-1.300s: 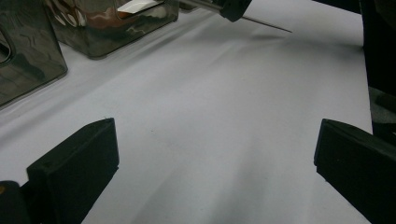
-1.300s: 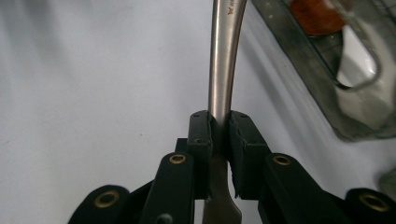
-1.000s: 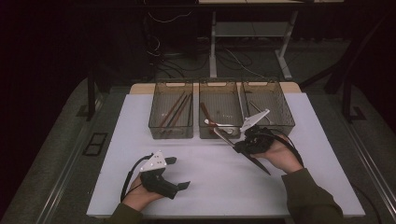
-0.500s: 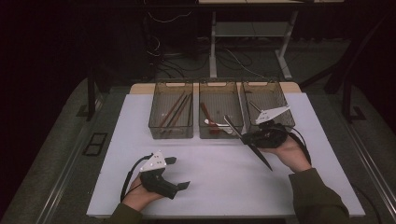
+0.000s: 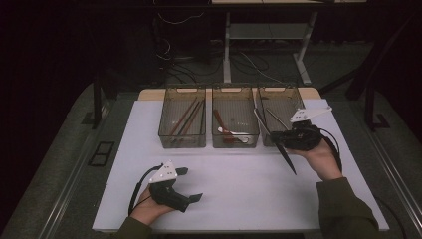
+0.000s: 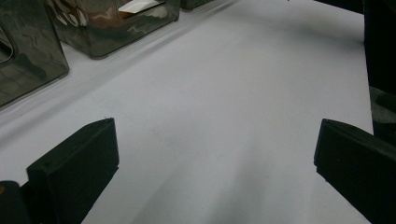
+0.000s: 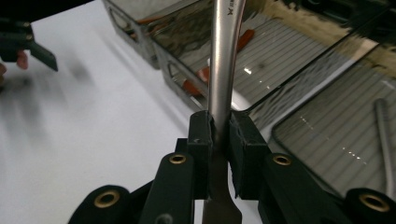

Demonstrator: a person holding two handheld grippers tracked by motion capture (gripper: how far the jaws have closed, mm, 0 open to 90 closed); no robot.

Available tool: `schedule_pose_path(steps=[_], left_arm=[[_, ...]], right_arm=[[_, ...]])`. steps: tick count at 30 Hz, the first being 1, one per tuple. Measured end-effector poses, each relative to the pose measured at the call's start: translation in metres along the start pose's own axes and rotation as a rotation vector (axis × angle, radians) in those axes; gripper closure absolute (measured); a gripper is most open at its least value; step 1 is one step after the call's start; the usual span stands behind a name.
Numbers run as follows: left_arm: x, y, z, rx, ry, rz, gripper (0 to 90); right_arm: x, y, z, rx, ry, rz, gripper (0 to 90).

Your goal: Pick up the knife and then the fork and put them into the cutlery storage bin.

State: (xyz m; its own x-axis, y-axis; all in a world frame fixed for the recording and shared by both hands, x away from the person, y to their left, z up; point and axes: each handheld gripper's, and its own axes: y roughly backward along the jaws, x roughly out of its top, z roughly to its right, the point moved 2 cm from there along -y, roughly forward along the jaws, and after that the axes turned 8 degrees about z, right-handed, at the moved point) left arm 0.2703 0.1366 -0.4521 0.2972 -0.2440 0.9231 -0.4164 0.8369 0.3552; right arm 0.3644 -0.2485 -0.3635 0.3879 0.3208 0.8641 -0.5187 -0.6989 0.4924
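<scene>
While the left tongs point(image 5: 188, 184) rest open on the white worktop point(image 5: 239, 189), the right tongs point(image 7: 220, 140), gripping a slim steel utensil point(image 7: 223, 60), have swung toward the rightmost smoked-plastic bin point(image 5: 288, 97), suggesting drop-off is near.

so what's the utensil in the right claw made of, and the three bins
The utensil in the right claw looks like metal, probably stainless steel: silver-grey, brushed, with a soft sheen and a stamped mark near the top. The three bins appear to be smoky, see-through hard plastic: the contents show through the walls, which are glossy and throw reflections in the gripper views, and the floors are ribbed.
</scene>
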Motion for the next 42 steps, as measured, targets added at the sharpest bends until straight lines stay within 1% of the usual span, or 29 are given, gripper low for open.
schedule_pose_path(steps=[5, 10, 14, 20, 27, 31, 34, 37, 40, 42], left_arm=[[-0.001, -0.001, 0.000, -0.001, 0.000, -0.002, 0.0], [-0.001, 0.000, -0.001, 0.001, 0.000, -0.001, 0.0], [0.000, 0.000, 0.000, 0.000, 0.000, -0.003, 0.0], [0.000, 0.000, 0.000, -0.002, -0.002, -0.004, 0.0], [0.000, 0.000, 0.000, -0.002, -0.004, -0.003, 0.0], [0.000, 0.000, 0.000, -0.003, -0.006, -0.004, 0.0], [0.000, 0.000, 0.000, -0.002, -0.002, -0.003, 0.0], [0.000, 0.000, 0.000, -0.002, -0.002, -0.002, 0.0], [-0.001, 0.000, 0.000, -0.003, -0.001, -0.001, 0.0], [-0.001, 0.000, 0.000, -0.002, 0.002, 0.000, 0.0]], right_arm=[[0.009, 0.011, 0.012, -0.041, -0.009, 0.044, 79.0], [0.023, 0.021, 0.025, -0.089, -0.001, 0.068, 79.0], [0.033, 0.025, 0.035, -0.132, 0.002, 0.090, 79.0], [0.043, 0.028, 0.053, -0.190, -0.015, 0.112, 79.0], [0.052, 0.027, 0.077, -0.260, -0.034, 0.141, 79.0], [0.055, 0.023, 0.089, -0.290, -0.044, 0.157, 79.0], [0.055, 0.017, 0.096, -0.308, -0.038, 0.150, 79.0], [0.052, 0.012, 0.103, -0.325, -0.044, 0.143, 79.0], [0.047, 0.007, 0.109, -0.340, -0.064, 0.137, 79.0], [0.044, 0.004, 0.113, -0.356, -0.064, 0.126, 79.0]])
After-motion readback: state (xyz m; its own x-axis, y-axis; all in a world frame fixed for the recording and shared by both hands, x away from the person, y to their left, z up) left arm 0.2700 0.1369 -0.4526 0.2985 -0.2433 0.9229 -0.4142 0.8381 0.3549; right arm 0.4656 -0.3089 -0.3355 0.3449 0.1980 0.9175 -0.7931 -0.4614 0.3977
